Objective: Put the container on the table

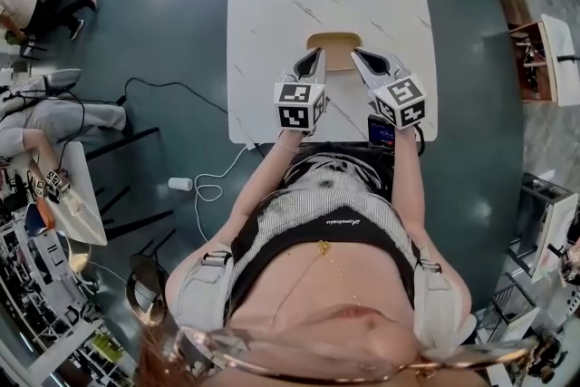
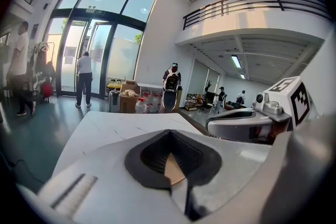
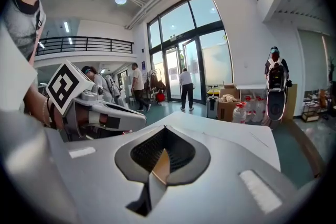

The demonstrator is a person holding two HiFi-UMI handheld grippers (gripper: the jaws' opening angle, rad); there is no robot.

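Note:
A tan cardboard container point(image 1: 333, 50) is over the middle of the white marble table point(image 1: 272, 4), held between both grippers. My left gripper point(image 1: 314, 61) is shut on its left rim, and my right gripper point(image 1: 360, 59) is shut on its right rim. In the left gripper view a tan edge of the container point(image 2: 173, 169) shows pinched between the black pads point(image 2: 152, 157). The right gripper view shows the same tan edge point(image 3: 160, 164) clamped in its pads point(image 3: 181, 157). Whether the container rests on the tabletop I cannot tell.
A white cable and adapter point(image 1: 179, 184) lie on the floor left of the table. A shelf unit point(image 1: 544, 59) stands to the right. People sit at far left. Beyond the table, boxes and water bottles point(image 2: 128, 101) stand near glass doors.

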